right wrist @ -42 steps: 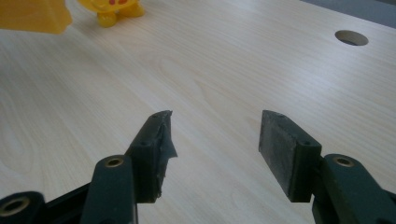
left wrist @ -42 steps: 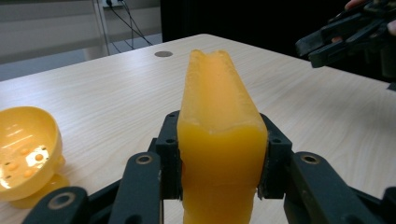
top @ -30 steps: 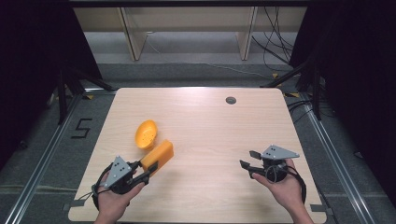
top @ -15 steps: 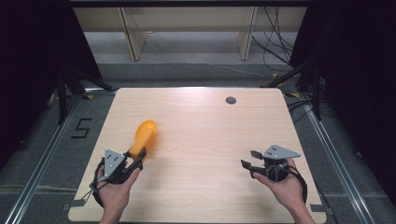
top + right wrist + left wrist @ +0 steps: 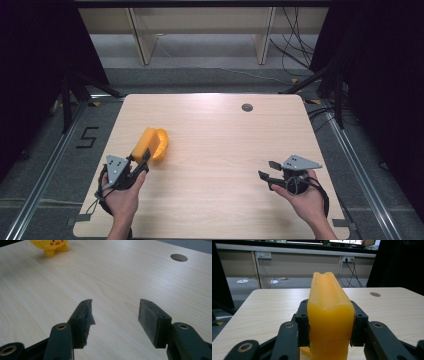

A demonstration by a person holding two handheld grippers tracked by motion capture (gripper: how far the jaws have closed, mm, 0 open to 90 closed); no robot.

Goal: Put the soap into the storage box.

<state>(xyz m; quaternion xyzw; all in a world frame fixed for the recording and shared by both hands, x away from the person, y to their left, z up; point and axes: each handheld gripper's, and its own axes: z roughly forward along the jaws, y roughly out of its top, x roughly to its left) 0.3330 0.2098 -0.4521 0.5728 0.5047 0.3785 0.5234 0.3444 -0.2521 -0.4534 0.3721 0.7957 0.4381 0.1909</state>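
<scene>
Left gripper (image 5: 142, 161) clamps the yellow toy (image 5: 150, 145), well away from the table's cable hole (image 5: 247, 107); right gripper (image 5: 266, 170) waits half-open, empty. Soft rubber could squirm loose.

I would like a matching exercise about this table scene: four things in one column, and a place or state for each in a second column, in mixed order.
Things:
1. left gripper
2. right gripper
3. yellow toy
4. round hole

Places or states:
A. in the tabletop, far side
B. jaws apart, nothing between them
C. clamped between two black jaws
D. shut on something yellow

Pairs: 1-D, 2-B, 3-C, 4-A
</scene>
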